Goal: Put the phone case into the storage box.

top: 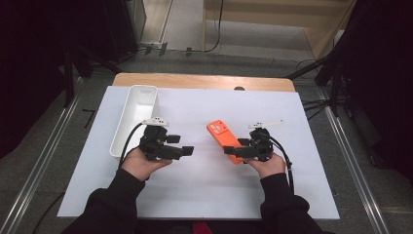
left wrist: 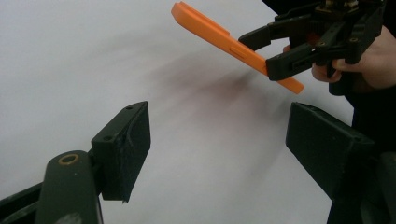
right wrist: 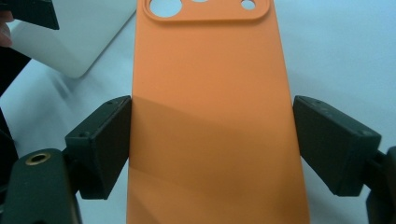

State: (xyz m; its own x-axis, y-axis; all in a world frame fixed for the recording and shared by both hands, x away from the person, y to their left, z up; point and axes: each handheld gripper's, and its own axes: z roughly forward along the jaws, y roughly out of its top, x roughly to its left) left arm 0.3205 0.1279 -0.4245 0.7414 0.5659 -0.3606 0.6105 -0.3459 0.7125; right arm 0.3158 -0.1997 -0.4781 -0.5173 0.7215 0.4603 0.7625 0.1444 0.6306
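Observation:
An orange phone case (top: 221,134) with camera cut-outs is held just right of the table's middle. My right gripper (top: 234,151) is shut on its near end, one jaw on each long edge. The right gripper view has the case (right wrist: 210,116) running away between the right gripper's (right wrist: 210,140) pads. From the left gripper view the case (left wrist: 219,35) hangs tilted above the white surface in that right gripper (left wrist: 275,53). My left gripper (top: 181,145) is held left of the case, and its jaws (left wrist: 217,140) stand open with only bare table between them.
A long white bin (top: 143,87) stands at the left rear of the white table sheet (top: 204,195), beside my left hand; its corner (right wrist: 70,42) shows in the right gripper view. A wooden table edge (top: 195,80) runs along the back.

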